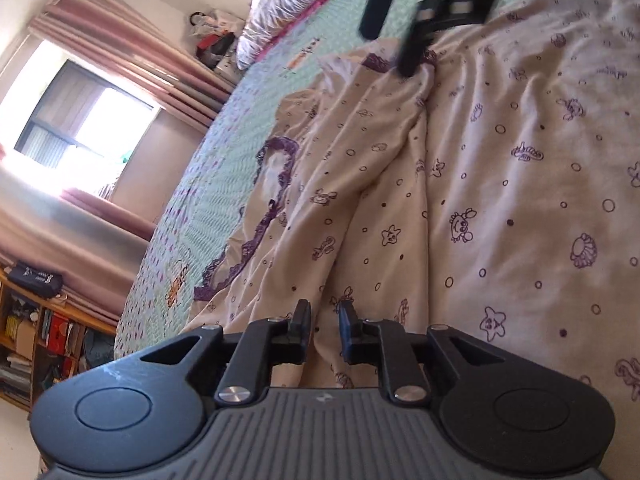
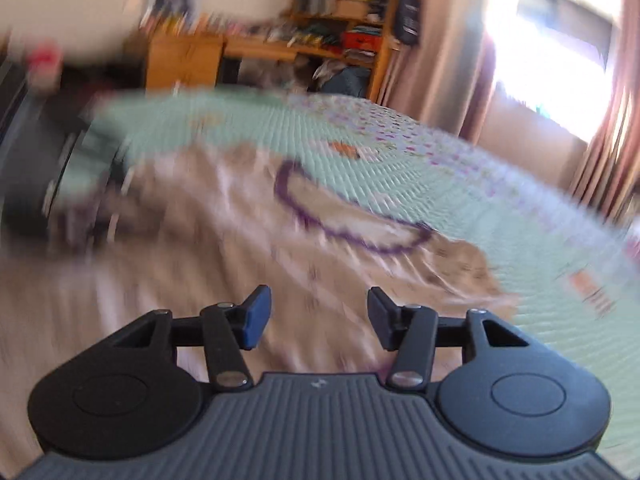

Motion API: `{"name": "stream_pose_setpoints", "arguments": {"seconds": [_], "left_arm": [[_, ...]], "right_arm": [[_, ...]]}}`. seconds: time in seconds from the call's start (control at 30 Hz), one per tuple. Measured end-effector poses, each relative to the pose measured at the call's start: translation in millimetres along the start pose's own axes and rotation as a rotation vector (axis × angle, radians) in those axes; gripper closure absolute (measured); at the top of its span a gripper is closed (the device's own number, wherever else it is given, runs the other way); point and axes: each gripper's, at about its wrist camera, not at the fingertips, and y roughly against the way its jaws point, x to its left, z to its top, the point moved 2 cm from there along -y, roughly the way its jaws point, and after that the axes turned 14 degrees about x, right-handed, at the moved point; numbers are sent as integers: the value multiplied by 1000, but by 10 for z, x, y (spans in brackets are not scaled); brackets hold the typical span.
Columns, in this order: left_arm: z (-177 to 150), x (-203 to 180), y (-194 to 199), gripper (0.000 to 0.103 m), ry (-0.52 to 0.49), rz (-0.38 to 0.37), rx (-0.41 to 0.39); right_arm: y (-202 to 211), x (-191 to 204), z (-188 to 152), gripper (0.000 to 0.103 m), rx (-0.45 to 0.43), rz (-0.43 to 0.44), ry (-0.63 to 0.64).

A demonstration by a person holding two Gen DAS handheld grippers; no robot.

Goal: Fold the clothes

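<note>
The left gripper [image 1: 324, 330] sits low over a cream garment [image 1: 460, 208] printed with purple sea creatures. Its fingers stand a narrow gap apart with a raised fold of the cloth running up between them; whether they pinch it cannot be told. The garment lies spread on a mint-green bedspread [image 1: 224, 184], its purple-trimmed neckline [image 1: 276, 168] on the side toward the window [image 1: 80, 120]. Beyond the neckline, at the garment's far edge, the right gripper [image 1: 400, 16] hangs dark and blurred over the cloth. In its own heavily blurred view, the right gripper [image 2: 316, 316] has its fingers spread wide, holding nothing, above the garment [image 2: 224, 264]. Past the bedspread stands a wooden bookshelf [image 2: 352, 12].
</note>
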Motion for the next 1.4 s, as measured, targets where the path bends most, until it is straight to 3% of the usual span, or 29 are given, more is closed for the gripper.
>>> {"name": "stream_pose_setpoints", "arguments": {"seconds": [0.07, 0.1, 0.2, 0.43, 0.57, 0.67, 0.73, 0.8, 0.83, 1.07, 1.17, 1.4], "left_arm": [[50, 2, -15, 85, -14, -12, 9], [70, 4, -23, 87, -20, -18, 12], [108, 0, -62, 102, -35, -34, 29], [124, -1, -14, 103, -10, -36, 7], [134, -47, -9, 103, -20, -42, 20], [129, -84, -19, 103, -33, -42, 25], [125, -90, -22, 103, -32, -42, 27], [126, -80, -26, 103, -29, -35, 25], [125, -79, -21, 103, -30, -32, 24], [89, -125, 93, 97, -43, 8, -19], [99, -159, 145, 88, -68, 28, -48], [171, -180, -10, 83, -119, 43, -3]], "right_arm": [[94, 121, -179, 48, 27, -77, 80], [122, 113, -241, 48, 35, -65, 62], [100, -53, -322, 48, 38, 54, -94], [-88, -390, -419, 48, 19, 250, -368], [-180, -481, -401, 49, 38, 315, -446], [-195, -528, -387, 58, 21, 361, -484], [-204, -559, -378, 72, 9, 392, -509], [-213, -590, -368, 93, -3, 423, -534], [-218, -606, -364, 97, -9, 439, -547], [-223, -750, -329, 102, -64, 565, -672], [-185, -862, -312, 102, -110, 645, -780], [-157, -1036, -316, 102, -188, 765, -985]]}}
